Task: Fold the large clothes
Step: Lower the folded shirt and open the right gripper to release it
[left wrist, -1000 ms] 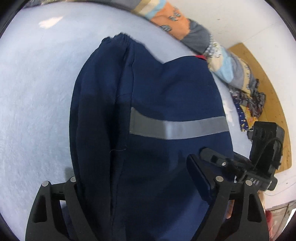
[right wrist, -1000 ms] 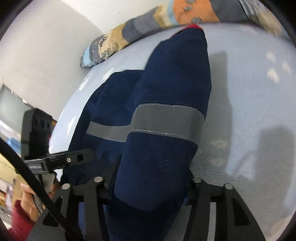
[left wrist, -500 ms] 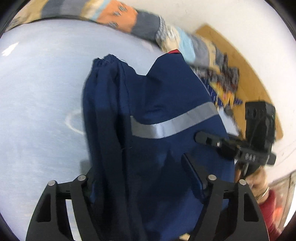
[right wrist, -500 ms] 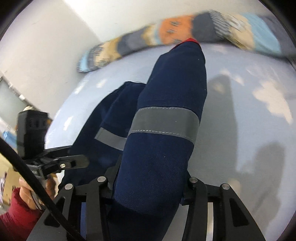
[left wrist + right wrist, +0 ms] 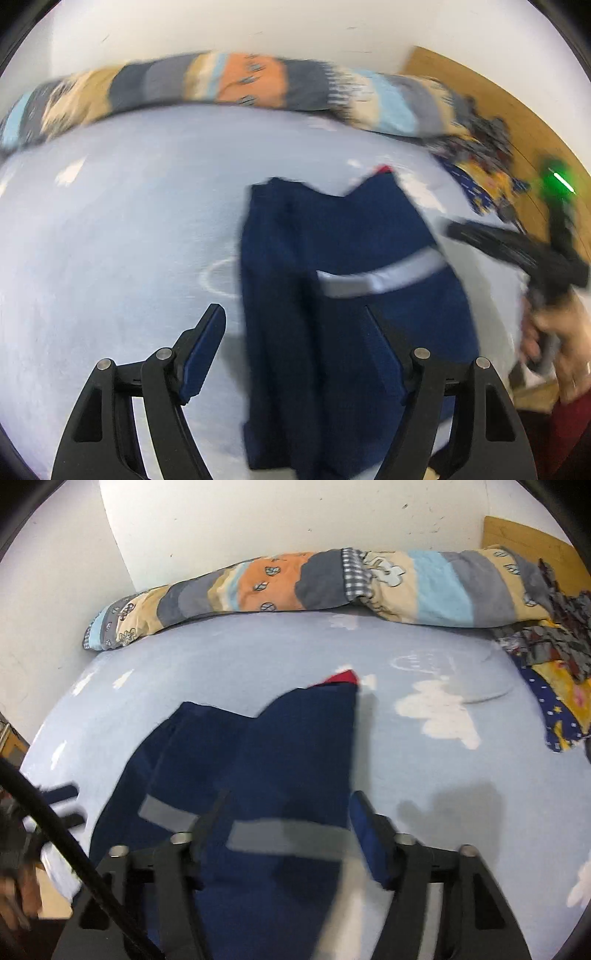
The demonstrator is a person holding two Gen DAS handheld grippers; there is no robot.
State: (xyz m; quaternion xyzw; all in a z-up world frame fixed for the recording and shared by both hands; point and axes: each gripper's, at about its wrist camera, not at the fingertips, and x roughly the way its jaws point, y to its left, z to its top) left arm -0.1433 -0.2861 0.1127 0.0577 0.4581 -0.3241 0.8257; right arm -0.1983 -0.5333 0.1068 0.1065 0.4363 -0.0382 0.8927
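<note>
Navy garment [image 5: 343,295] lies folded on the pale blue sheet [image 5: 110,229], under the left gripper [image 5: 295,343] – jaws apart, clear of it – while the right gripper [image 5: 288,823] brackets its grey-banded fold, grip unclear through blur – patchwork quilt [image 5: 332,579] beyond, against the white wall [image 5: 258,513].

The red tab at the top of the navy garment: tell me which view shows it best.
The right wrist view. There the red tab is sharp, poking out at the far tip of the navy garment on the bed sheet. In the left wrist view it is only a small, motion-blurred red sliver.
</note>
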